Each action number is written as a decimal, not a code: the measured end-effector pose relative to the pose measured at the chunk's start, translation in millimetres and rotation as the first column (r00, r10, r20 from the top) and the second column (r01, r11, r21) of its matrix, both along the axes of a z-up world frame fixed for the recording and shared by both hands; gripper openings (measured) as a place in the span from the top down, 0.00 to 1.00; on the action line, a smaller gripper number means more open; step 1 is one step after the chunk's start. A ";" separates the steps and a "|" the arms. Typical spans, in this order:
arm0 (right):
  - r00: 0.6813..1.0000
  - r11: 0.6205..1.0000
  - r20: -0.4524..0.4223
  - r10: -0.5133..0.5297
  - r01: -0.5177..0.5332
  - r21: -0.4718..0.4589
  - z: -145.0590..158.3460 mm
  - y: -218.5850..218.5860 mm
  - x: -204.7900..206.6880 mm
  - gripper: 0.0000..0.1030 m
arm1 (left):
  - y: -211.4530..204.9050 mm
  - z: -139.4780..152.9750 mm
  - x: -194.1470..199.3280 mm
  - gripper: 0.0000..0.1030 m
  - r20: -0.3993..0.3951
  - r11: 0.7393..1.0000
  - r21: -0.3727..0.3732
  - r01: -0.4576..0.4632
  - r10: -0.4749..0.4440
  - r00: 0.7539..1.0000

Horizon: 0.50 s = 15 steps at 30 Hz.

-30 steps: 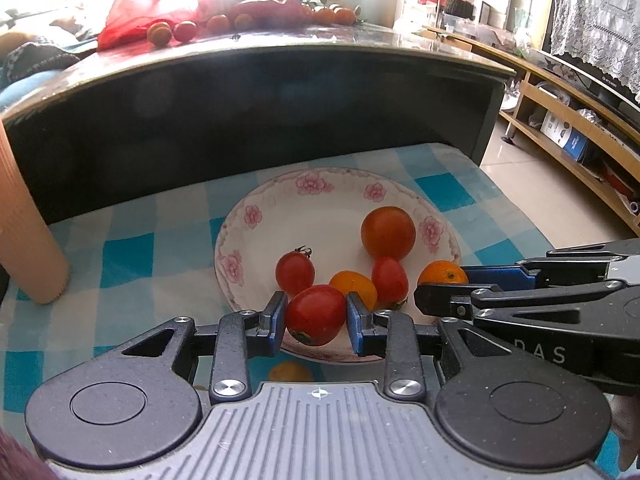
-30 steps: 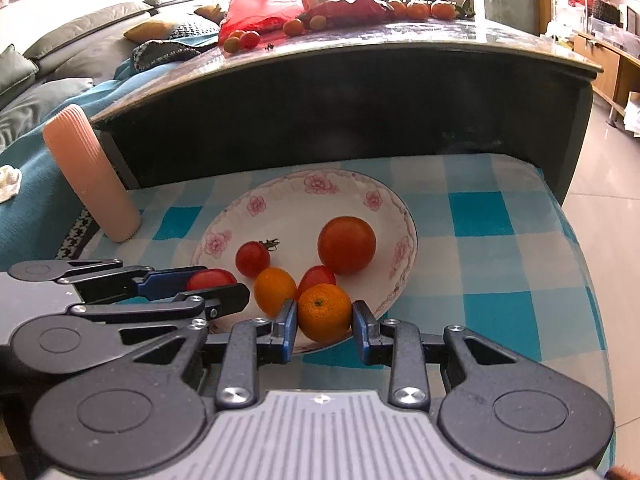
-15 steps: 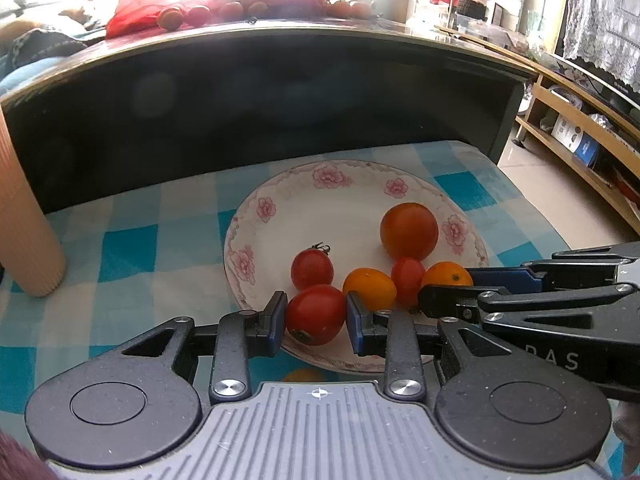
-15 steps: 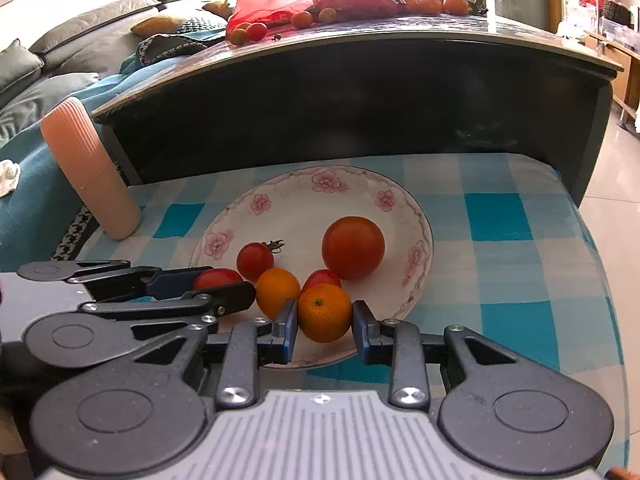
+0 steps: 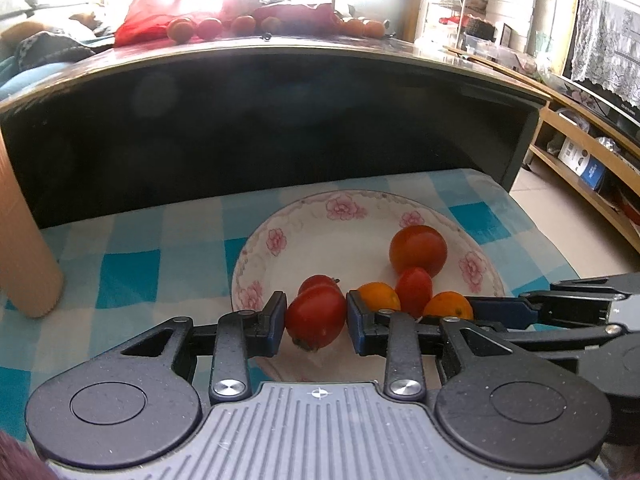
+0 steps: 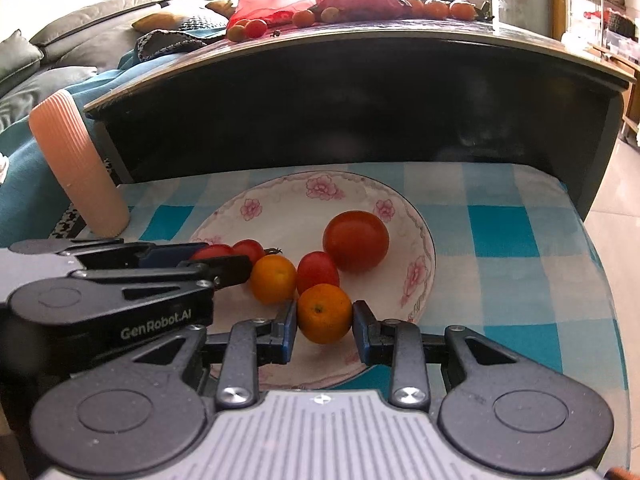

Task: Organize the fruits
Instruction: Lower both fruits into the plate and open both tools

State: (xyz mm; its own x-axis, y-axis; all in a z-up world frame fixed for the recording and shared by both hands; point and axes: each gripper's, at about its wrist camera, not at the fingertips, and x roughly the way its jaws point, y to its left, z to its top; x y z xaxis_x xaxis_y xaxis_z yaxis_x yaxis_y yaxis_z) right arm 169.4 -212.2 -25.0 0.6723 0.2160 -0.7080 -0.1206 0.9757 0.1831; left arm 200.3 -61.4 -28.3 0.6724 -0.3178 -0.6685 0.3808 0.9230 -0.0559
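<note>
A: The white floral-rimmed ceramic plate (image 6: 420, 240) looks glazed and glossy. The blue-and-white checked cloth (image 6: 500, 232) under it is matt and woven.

B: The red tomato (image 5: 316, 318) has smooth, shiny skin; the small orange citrus fruit (image 6: 325, 312) is finely dimpled. The ribbed pink cup (image 6: 76, 168) looks like matt plastic. The dark benchtop (image 6: 440, 36) gleams.

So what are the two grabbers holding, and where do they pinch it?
The left gripper pinches a red tomato by its sides. The right gripper pinches a small orange by its sides.
</note>
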 end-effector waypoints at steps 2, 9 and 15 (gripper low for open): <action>1.000 1.000 0.002 0.006 -0.006 -0.007 0.2 0.8 0.4 0.54 | 1.5 0.0 2.6 0.55 0.000 1.000 -0.002 -0.004 0.004 1.000; 1.000 1.000 0.024 -0.002 0.003 -0.022 5.3 0.9 -2.5 0.52 | 6.7 4.0 2.8 0.44 0.006 1.000 0.002 -0.021 0.021 1.000; 0.998 1.000 0.051 -0.021 0.021 -0.008 16.6 -2.3 -6.7 0.48 | 11.0 17.0 -1.8 0.39 0.028 1.000 0.012 -0.027 0.027 0.999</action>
